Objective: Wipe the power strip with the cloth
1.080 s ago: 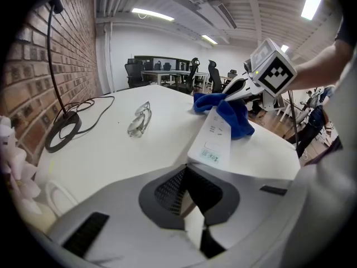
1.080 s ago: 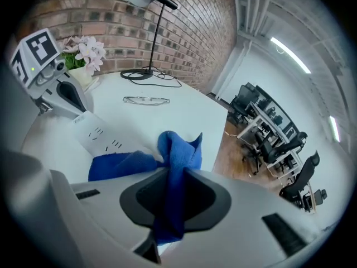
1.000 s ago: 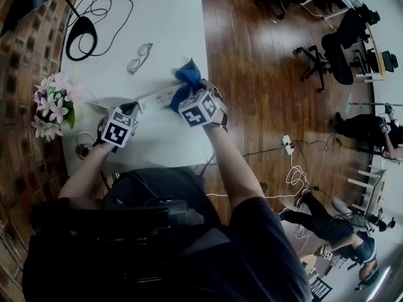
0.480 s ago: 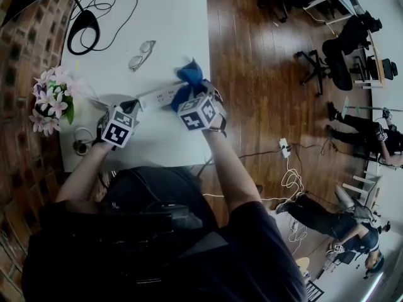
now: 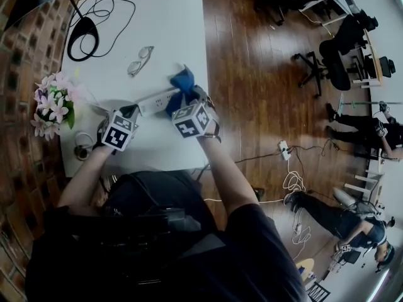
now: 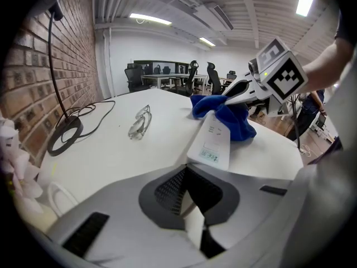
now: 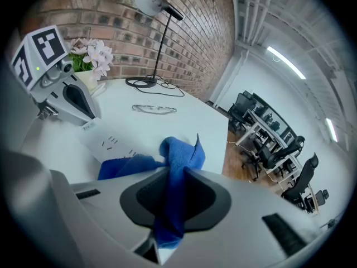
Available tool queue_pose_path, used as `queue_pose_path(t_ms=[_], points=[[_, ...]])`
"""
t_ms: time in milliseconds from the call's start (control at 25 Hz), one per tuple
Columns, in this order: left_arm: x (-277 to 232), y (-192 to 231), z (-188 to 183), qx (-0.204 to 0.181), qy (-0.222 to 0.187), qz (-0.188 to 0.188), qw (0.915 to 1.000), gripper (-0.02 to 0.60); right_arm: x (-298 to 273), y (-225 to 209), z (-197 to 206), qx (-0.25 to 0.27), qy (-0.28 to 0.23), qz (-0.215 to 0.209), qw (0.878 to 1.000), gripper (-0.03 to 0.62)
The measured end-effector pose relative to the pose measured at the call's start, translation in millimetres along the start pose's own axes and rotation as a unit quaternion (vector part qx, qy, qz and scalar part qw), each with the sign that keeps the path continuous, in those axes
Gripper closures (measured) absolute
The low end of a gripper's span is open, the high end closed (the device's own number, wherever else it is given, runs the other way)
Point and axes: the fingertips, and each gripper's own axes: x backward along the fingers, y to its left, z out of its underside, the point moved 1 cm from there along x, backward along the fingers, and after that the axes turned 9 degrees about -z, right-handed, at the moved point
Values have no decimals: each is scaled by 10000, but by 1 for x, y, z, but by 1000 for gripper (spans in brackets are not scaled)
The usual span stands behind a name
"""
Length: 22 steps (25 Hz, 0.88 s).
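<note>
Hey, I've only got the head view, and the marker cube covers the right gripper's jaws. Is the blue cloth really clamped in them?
Observer: Yes. The right gripper view shows the blue cloth pinched between the jaws of the right gripper, bunching out beyond them.
Operator: And the left jaws?
Observer: The left gripper is shut, its tips right at the near end of the power strip.
Operator: Anything on that end?
Observer: A small printed label, not covered by the cloth.
</note>
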Motion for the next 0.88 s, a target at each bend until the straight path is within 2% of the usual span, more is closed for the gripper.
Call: queue_pose_path(t_ms=[240, 880], points=[[2, -1, -2, -9, -52, 17, 10000, 584, 1, 23, -8, 23, -155, -165, 9997, 545], [2, -3, -4, -90, -168, 51, 9998, 586, 2, 45, -18, -98, -276, -375, 9989, 543]])
